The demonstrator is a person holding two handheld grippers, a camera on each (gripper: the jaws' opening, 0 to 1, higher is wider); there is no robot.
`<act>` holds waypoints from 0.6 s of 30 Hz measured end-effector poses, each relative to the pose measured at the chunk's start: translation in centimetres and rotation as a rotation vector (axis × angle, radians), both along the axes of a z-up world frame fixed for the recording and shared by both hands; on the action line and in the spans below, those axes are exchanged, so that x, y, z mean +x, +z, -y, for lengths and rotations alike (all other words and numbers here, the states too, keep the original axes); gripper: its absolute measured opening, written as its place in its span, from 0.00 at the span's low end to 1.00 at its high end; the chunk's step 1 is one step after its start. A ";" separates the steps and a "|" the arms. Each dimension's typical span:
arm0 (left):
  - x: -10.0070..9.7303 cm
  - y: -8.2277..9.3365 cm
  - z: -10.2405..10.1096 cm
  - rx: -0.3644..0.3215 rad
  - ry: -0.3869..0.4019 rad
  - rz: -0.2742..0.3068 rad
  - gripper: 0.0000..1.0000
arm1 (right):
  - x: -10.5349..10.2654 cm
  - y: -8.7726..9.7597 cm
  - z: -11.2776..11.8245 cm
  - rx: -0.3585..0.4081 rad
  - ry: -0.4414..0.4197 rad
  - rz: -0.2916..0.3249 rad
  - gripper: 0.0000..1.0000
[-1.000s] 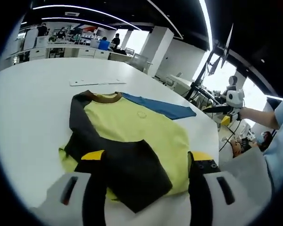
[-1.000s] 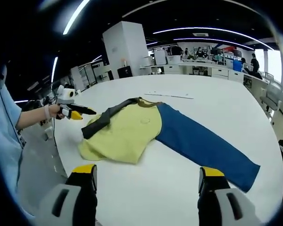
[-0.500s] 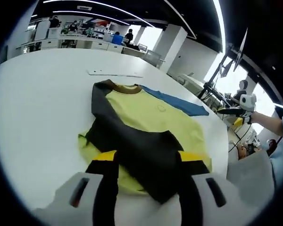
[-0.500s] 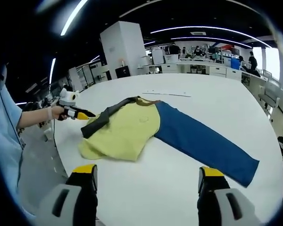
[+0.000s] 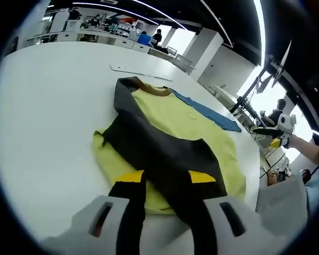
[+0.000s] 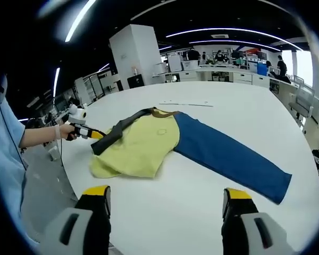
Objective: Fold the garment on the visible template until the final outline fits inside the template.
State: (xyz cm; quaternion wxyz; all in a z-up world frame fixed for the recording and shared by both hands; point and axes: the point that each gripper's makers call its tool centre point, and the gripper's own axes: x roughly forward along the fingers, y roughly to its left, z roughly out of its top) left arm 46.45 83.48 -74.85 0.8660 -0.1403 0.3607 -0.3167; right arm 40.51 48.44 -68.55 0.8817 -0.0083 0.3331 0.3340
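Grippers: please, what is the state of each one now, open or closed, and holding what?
Left gripper: jaws narrowed around the end of the black sleeve; a firm grip cannot be told.
Right gripper: open, holding nothing, above the white table.

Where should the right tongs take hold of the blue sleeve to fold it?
Probably at the cuff end of the blue sleeve, coming from the open table beyond it. The sleeve lies flat and straight, away from the yellow body, so its free end should lift first.
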 end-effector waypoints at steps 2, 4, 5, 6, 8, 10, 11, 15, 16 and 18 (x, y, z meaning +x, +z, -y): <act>0.0 0.0 0.1 -0.013 0.008 -0.008 0.20 | -0.1 0.0 0.0 0.000 -0.001 0.000 0.87; -0.1 -0.1 0.1 -0.013 0.010 -0.009 0.19 | -0.1 0.0 -0.1 0.000 -0.001 0.000 0.87; 0.0 -0.2 0.0 -0.013 0.012 -0.010 0.18 | -0.1 0.1 -0.1 0.000 0.000 0.001 0.87; -0.1 -0.2 0.0 -0.016 0.014 -0.009 0.16 | -0.1 0.1 -0.1 -0.001 0.000 0.001 0.87; 0.0 0.0 0.0 -0.027 0.024 -0.008 0.08 | 0.0 0.2 -0.2 0.000 0.000 0.005 0.87; 0.2 0.2 -0.2 -0.028 0.042 0.005 0.05 | 0.0 0.2 -0.2 0.001 -0.002 0.004 0.86; 0.2 0.2 -0.3 -0.031 0.047 0.007 0.03 | 0.0 0.2 -0.3 0.001 -0.002 0.005 0.86; 0.3 0.3 -0.3 -0.038 0.057 0.009 0.01 | 0.0 0.2 -0.5 0.001 0.003 0.004 0.86; 0.4 0.3 -0.4 -0.040 0.057 0.009 0.01 | -0.1 0.3 -0.6 0.003 0.004 0.003 0.86; 0.4 0.6 -0.4 -0.048 0.059 0.011 0.01 | -0.1 0.3 -0.7 0.004 0.005 0.005 0.86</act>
